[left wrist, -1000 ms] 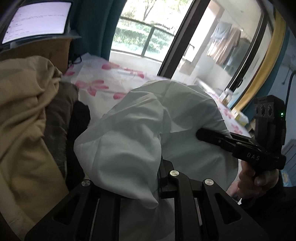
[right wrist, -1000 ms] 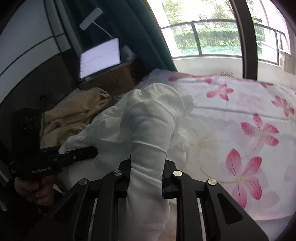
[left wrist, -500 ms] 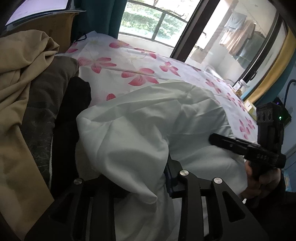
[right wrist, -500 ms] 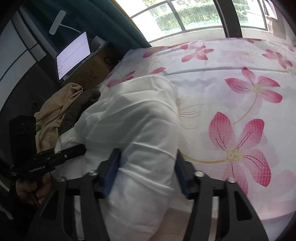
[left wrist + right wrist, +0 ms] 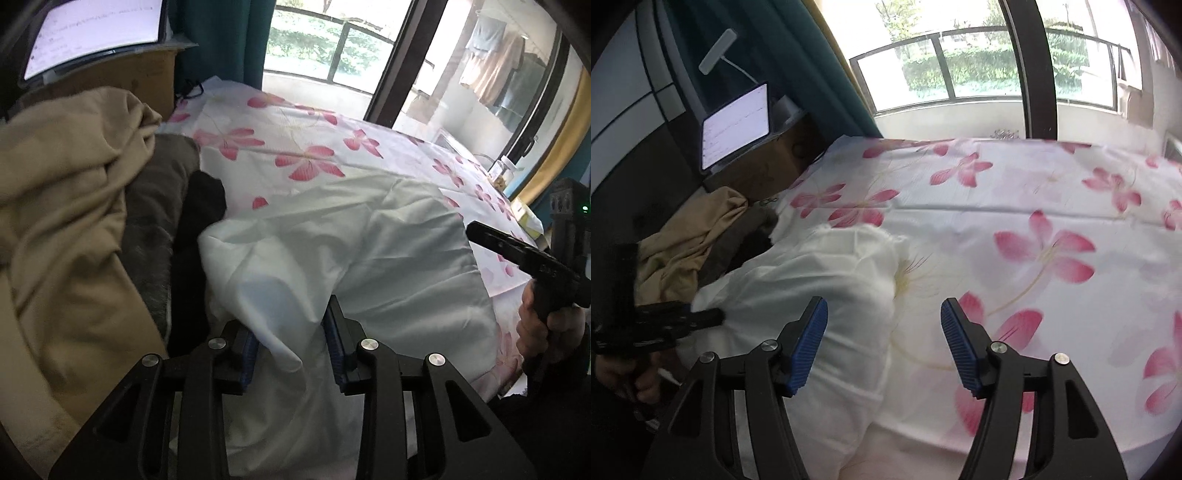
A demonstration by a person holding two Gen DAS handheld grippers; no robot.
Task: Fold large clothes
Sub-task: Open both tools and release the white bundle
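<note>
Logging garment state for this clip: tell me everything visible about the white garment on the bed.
The white garment is thin, smooth, creased cloth, lying crumpled on the floral bedsheet, against the dark and tan clothes pile. A fold rises between the left tool's parted fingers. The right tool stands open, its left finger above the cloth.

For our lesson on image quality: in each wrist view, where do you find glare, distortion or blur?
Left wrist view: the balcony window is overexposed, and fisheye bends the dark window frame. Right wrist view: the window glares too, washing detail out of the white garment; the left gripper looks slightly smeared.
</note>
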